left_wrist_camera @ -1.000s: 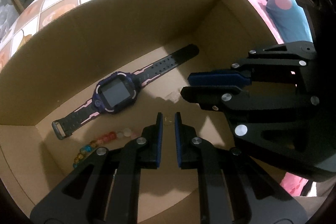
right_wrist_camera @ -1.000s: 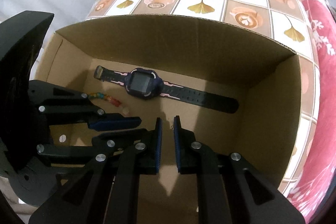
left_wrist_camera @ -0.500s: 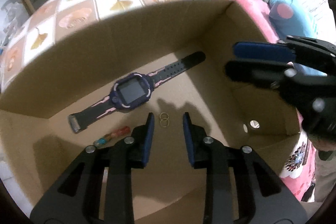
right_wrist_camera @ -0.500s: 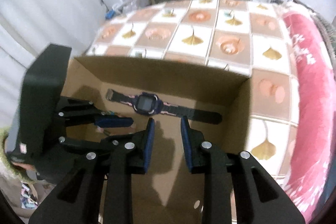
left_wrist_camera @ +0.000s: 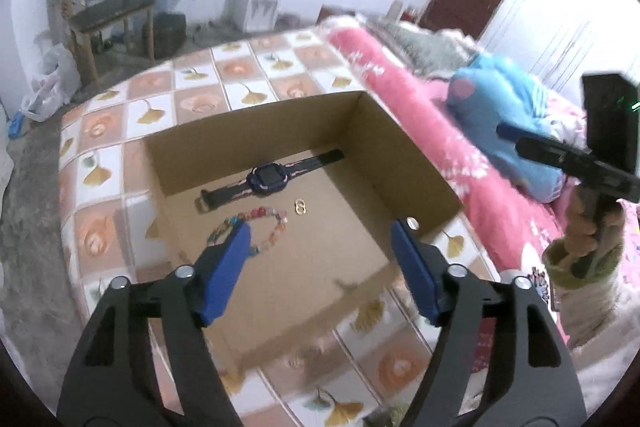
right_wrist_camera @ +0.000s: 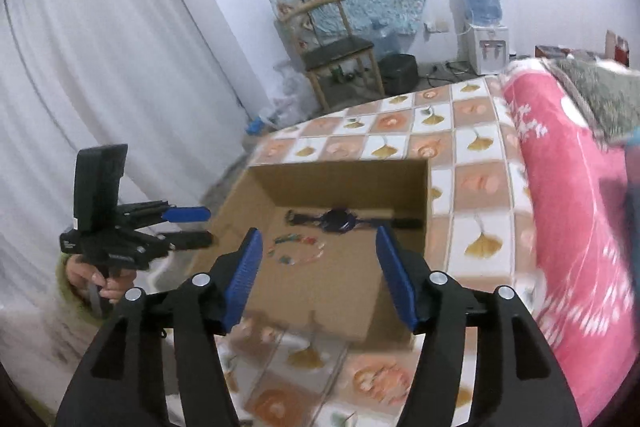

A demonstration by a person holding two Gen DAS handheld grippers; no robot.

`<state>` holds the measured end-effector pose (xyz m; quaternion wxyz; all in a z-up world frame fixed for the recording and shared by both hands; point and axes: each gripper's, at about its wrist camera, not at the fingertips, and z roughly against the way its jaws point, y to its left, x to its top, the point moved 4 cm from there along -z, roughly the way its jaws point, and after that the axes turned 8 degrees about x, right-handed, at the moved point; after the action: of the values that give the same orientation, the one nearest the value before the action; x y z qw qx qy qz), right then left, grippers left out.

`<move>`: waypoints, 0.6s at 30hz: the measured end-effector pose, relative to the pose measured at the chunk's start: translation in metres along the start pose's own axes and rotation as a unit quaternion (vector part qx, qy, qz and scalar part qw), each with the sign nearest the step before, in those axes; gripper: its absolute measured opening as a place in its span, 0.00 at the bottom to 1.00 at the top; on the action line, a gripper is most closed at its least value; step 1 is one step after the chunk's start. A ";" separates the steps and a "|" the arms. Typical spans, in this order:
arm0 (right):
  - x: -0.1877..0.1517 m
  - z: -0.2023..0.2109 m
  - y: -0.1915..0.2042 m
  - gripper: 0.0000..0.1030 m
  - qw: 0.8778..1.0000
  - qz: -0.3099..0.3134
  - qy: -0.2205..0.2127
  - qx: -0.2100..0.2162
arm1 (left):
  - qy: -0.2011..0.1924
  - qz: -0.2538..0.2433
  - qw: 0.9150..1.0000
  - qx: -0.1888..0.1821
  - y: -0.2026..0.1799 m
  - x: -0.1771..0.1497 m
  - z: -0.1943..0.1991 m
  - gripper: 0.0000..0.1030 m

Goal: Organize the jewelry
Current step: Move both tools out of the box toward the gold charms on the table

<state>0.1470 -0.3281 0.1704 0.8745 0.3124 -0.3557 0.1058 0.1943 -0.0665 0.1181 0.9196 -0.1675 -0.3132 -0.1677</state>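
The left gripper (left_wrist_camera: 320, 231) hangs above the near side of an open cardboard box (left_wrist_camera: 404, 163), its jaws wide and empty; they have just been opening. The right gripper (right_wrist_camera: 318, 239) is likewise raised over the box, its jaws also spread with nothing between them, and they too have just been opening. Each gripper shows in the other's view, off to the side and clear of the box, held by a hand (right_wrist_camera: 108, 281) in a green cuff.

Inside the box, on its floor, lie three things. A dark watch (left_wrist_camera: 266, 179) with a pink-edged strap stretches flat along the far wall. Nearer, a bracelet (left_wrist_camera: 276, 223) of coloured beads lies in a loose loop, partly hidden behind the left gripper's blue pad. Just beside the bracelet, between it and the watch, sits a pair of small gold rings (left_wrist_camera: 301, 207), touching each other.

The box rests on a bed with a leaf-patterned cover (left_wrist_camera: 240, 75). A pink quilt (right_wrist_camera: 572, 187) runs along one side.
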 end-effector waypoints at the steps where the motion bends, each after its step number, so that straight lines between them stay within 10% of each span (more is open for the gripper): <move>1: -0.018 0.003 0.000 0.57 1.000 -0.007 0.001 0.004 | -0.009 0.000 1.000 0.003 -0.001 -0.008 0.007 0.69; 12: -0.156 -0.064 -0.028 0.57 0.983 -0.153 0.104 0.004 | 0.028 0.008 0.997 0.069 -0.016 -0.138 -0.024 0.71; 18: -0.169 -0.093 -0.012 0.57 0.987 -0.098 0.126 -0.033 | 0.051 -0.031 0.994 0.095 -0.033 -0.168 -0.053 0.71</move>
<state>0.0812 -0.2731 -0.0025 0.9283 0.3008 -0.2138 0.0461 0.0827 -0.0839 -0.0206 0.9405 -0.0610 -0.2854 -0.1738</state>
